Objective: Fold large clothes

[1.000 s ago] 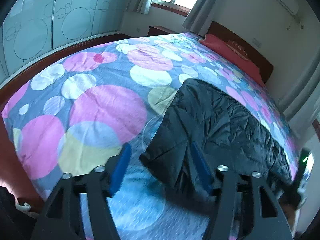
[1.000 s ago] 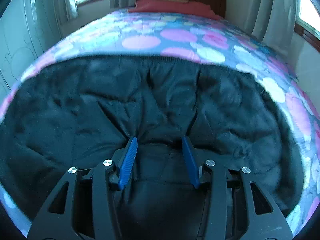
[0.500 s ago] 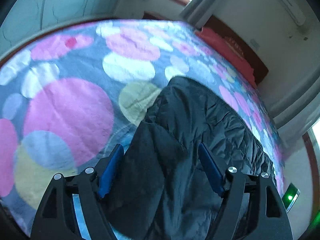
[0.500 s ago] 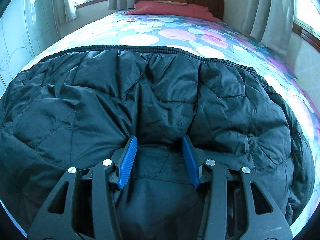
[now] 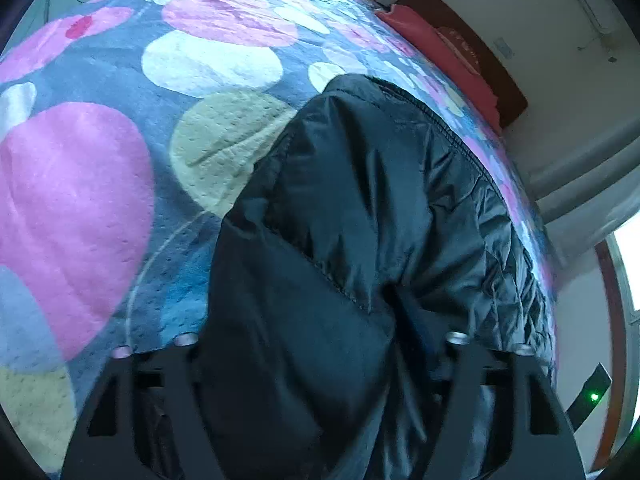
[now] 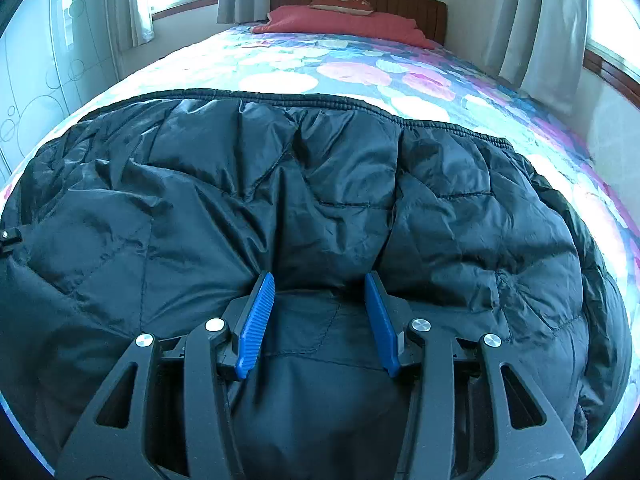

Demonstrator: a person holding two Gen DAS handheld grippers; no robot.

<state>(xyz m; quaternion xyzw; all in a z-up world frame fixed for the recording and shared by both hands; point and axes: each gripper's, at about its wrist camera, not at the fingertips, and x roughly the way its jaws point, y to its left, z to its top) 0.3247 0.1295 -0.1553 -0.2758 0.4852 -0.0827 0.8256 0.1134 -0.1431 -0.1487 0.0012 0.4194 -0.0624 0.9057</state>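
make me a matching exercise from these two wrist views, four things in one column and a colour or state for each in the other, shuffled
Things:
1. jacket
2. pillow
3. bedspread
4. right gripper

Colour or state:
A. red, at the wooden headboard
B. covered in pink, white and yellowish circles
C. black, quilted, spread over the bed
D. blue pads with dark fabric between them

Pairs: 1-C, 2-A, 3-B, 4-D
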